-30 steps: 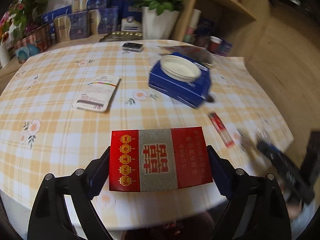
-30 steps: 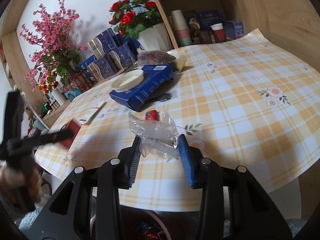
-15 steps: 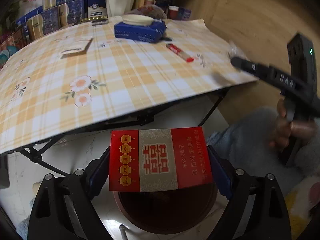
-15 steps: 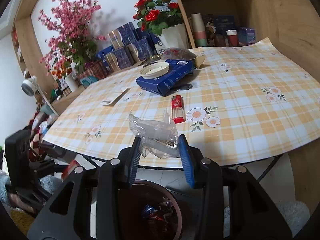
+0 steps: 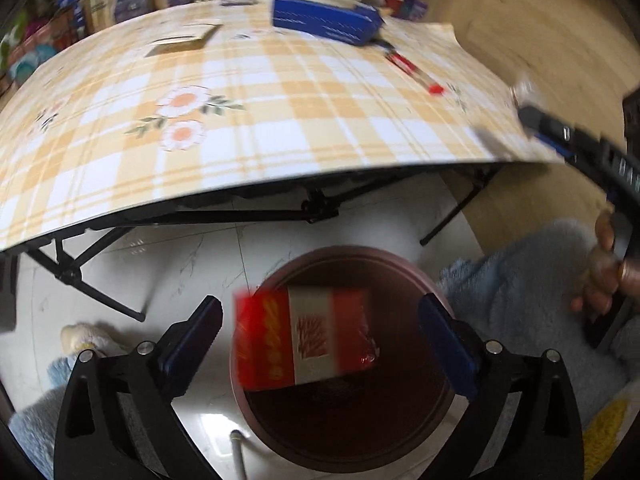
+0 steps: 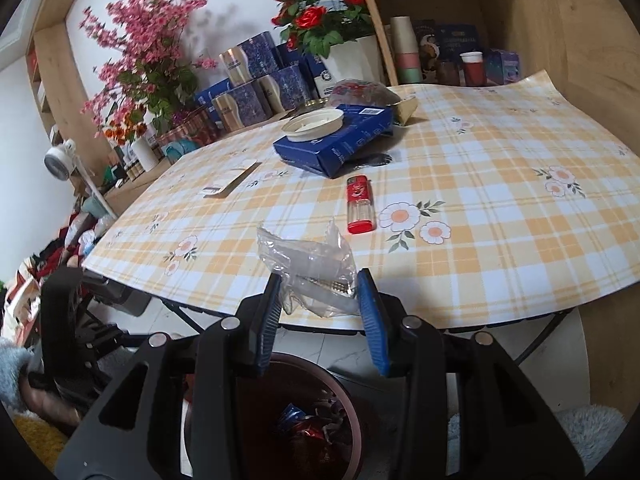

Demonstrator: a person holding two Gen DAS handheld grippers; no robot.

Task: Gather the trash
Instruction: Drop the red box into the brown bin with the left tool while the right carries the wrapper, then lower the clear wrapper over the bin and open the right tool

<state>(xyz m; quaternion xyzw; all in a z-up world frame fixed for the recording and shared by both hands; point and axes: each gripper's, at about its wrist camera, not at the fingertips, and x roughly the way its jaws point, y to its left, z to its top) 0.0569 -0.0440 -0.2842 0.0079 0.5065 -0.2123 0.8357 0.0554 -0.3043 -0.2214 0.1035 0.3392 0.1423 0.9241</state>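
A: Red and silver card is what we see first: the flat red packet (image 5: pixel 306 338) is blurred and loose above the mouth of the brown bin (image 5: pixel 432 288), touching neither pad.

B: We agree. The left gripper (image 5: pixel 320 344) has just been opening; its jaws stand spread wide, one blue pad on each side of the packet and clear of it. The bin stands on the pale floor under the edge of the table (image 5: pixel 240 128).

A: And the right gripper (image 6: pixel 318 300)? We see its jaws pinching the crumpled clear plastic wrapper (image 6: pixel 308 268), both blue pads pressed into it.

B: Yes, and it hangs over the near table edge, with the bin (image 6: pixel 352 384) below it; wrappers already lie inside.

A: From the left wrist view we also see the right gripper (image 5: pixel 532 118) at the far right, blurred, with the person's hand (image 5: pixel 608 272) on its handle above a pale blue fleece.

B: On the checked cloth a red lighter (image 6: pixel 360 204) lies beside a printed daisy, a blue box (image 6: pixel 340 142) with a white dish (image 6: pixel 314 122) on top sits behind it, and a flat white card (image 6: pixel 232 180) lies further left.
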